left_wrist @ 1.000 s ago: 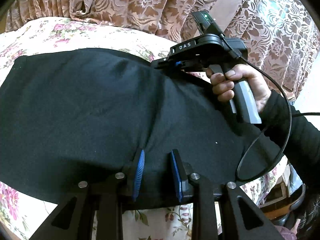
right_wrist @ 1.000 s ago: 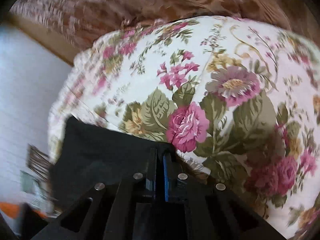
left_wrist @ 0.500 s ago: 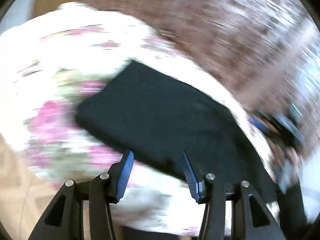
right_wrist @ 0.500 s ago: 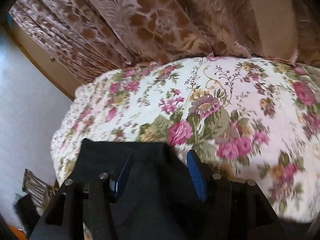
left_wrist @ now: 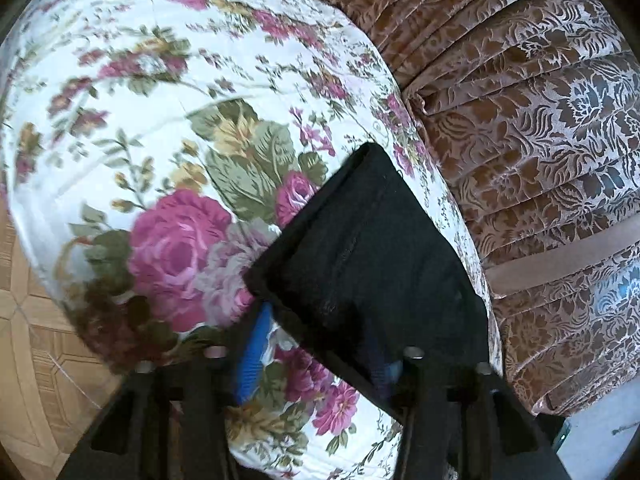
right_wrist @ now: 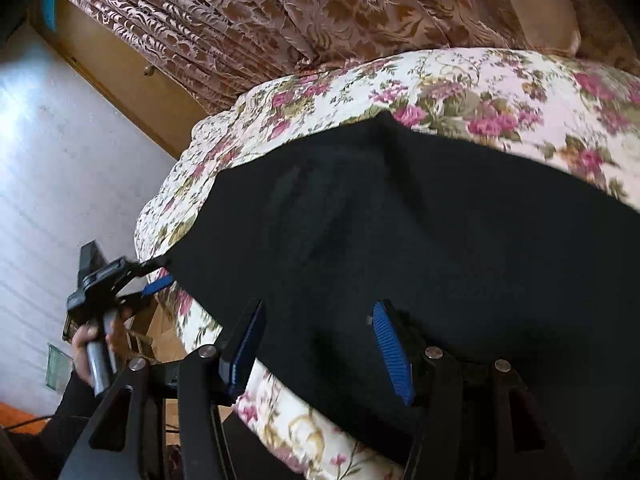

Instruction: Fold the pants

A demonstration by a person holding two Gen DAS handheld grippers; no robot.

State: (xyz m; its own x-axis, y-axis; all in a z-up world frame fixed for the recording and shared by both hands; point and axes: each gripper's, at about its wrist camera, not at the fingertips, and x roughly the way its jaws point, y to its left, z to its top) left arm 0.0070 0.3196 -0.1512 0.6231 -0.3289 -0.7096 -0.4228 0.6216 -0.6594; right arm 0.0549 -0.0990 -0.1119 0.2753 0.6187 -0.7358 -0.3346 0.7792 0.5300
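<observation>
The black pants (left_wrist: 372, 264) lie folded on the floral quilt (left_wrist: 168, 120), a soft matte rectangle whose long axis runs along the quilt's edge beside the brocade curtain (left_wrist: 540, 120). The left gripper (left_wrist: 316, 356) is closing around their corner. The right gripper (right_wrist: 316, 348) hovers spread over them.

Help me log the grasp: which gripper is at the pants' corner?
The left gripper, jaws closing around the pants corner; the right gripper stands open over the cloth's broad middle.
</observation>
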